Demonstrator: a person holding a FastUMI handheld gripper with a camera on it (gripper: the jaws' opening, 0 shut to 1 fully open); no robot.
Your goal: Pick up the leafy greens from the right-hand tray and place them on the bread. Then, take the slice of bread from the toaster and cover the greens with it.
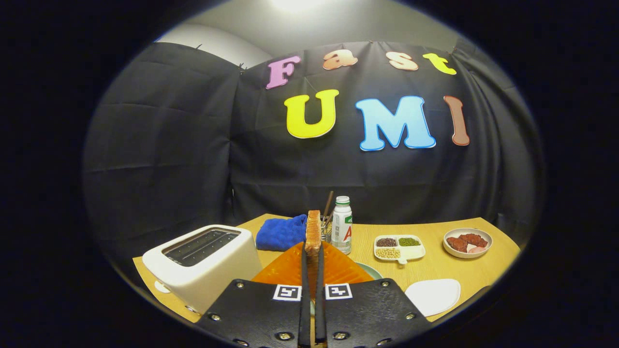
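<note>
The tool (312, 251) holds one slice of bread (313, 232) upright between its two fingers (304, 290), which stand close together with both pressing on the slice's lower part. The slice is toasted brown and is seen edge-on, raised above the desk (435, 266).

The white toaster (205, 263) stands just left of the fingers. Its two slots on top look dark, and nothing sticks out of them.

Directly under and ahead of the fingers lies an orange, ribbed sheet-like thing (290, 268); it is not possible to tell what it is. Beside it, to the right, a small part of a greenish plate edge (371, 270) shows.

Beyond the slice there is one blue cloth (281, 233), one holder with a few sticks (328, 217) in it, and one plastic bottle (342, 224) with a green cap, standing upright.

To the right, one white divided tray (399, 248) has three compartments: one with dark brown grains, one with green grains, and one with pale yellow beans. Further right, one round bowl (467, 242) contains reddish-brown pieces and a pinkish piece. Nearer to the tool, on the right, lies one flat white plate (433, 296) with nothing visible on it.

The leafy greens cannot be made out clearly.
</note>
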